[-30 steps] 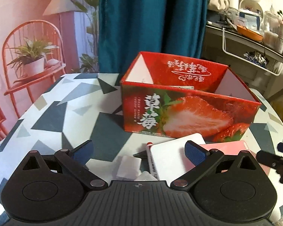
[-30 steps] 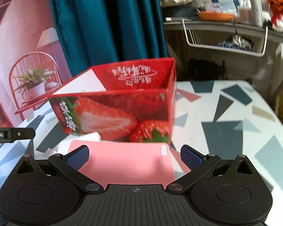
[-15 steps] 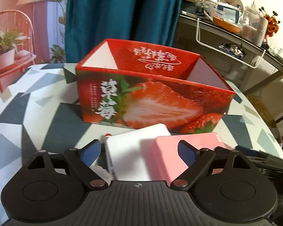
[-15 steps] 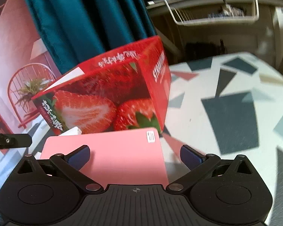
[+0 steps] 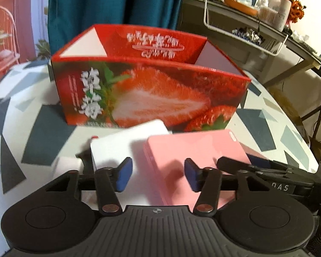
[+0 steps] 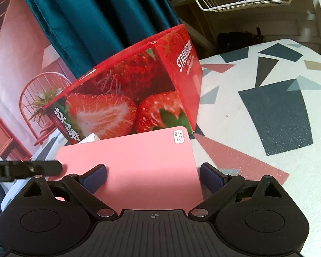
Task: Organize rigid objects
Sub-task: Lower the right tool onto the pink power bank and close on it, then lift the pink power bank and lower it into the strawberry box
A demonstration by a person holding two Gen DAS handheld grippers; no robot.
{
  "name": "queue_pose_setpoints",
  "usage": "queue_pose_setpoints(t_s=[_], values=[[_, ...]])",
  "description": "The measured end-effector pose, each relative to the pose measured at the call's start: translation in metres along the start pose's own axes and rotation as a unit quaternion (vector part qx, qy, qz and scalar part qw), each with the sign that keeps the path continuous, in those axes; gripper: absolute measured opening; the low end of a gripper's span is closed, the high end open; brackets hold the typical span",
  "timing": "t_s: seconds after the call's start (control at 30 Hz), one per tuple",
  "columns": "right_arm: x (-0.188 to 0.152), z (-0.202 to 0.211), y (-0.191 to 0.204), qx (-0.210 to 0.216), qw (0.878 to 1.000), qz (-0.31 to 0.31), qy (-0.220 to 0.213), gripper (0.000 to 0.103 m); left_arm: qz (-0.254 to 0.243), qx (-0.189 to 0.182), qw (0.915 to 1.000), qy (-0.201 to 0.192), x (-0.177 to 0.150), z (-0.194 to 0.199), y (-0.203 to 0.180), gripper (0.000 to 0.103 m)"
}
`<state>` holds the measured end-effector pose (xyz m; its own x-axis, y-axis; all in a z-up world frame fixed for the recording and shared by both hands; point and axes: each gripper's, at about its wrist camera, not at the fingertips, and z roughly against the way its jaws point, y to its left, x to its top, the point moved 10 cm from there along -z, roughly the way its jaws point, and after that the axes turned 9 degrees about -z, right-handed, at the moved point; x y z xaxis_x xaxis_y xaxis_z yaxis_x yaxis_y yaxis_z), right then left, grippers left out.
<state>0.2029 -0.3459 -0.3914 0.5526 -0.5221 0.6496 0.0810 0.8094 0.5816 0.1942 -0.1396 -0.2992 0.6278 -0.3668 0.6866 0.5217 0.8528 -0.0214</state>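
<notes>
Since a second ago, both views have closed in on the pink board point(image 6: 137, 167), and the left hand-held gripper point(image 5: 156, 174) has narrowed, nothing between its pads. Right hand-held gripper point(image 6: 153, 175) spreads wide astride the board; contact is unclear. Beyond, a white board point(image 5: 126, 143) lies partly hidden beneath it on the counter point(image 6: 267, 111). Farthest stands the strawberry box point(image 5: 152, 94), contents hidden.

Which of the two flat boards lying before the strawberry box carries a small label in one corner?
The pink board, not the white board; its label sits at the far right corner.
</notes>
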Motion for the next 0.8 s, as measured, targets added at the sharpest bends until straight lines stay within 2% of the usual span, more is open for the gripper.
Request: queue_pose_setpoints(t_s=[0.2, 0.33, 0.43, 0.63, 0.73, 0.8], values=[[-0.0005, -0.0005, 0.0012, 0.005, 1.000, 0.002, 0.001, 0.094, 0.006, -0.008, 0.9999, 0.001, -0.0008, -0.0022, -0.0003, 0.052], [-0.0009, -0.0009, 0.0025, 0.007, 1.000, 0.004, 0.003, 0.094, 0.016, -0.028, 0.9995, 0.003, -0.0014, -0.0043, -0.0035, 0.045], [-0.0005, -0.0022, 0.0032, 0.009, 1.000, 0.005, 0.005, 0.094, 0.025, -0.041, 0.9988, 0.008, -0.0031, -0.0060, -0.0055, 0.045], [0.0012, -0.0054, 0.0046, 0.001, 1.000, 0.008, 0.019, 0.093, 0.030, -0.044, 0.9985, 0.013, -0.0016, -0.0095, -0.0057, 0.045], [0.0026, -0.0025, 0.0045, -0.004, 1.000, -0.003, 0.027, 0.082, 0.024, -0.030, 0.9992, 0.012, 0.0015, -0.0078, -0.0039, 0.046], [0.0043, 0.0018, 0.0037, -0.002, 0.999, -0.019, 0.034, 0.071, 0.028, -0.023, 0.9993, 0.006, 0.0041, -0.0049, 0.0001, 0.046]])
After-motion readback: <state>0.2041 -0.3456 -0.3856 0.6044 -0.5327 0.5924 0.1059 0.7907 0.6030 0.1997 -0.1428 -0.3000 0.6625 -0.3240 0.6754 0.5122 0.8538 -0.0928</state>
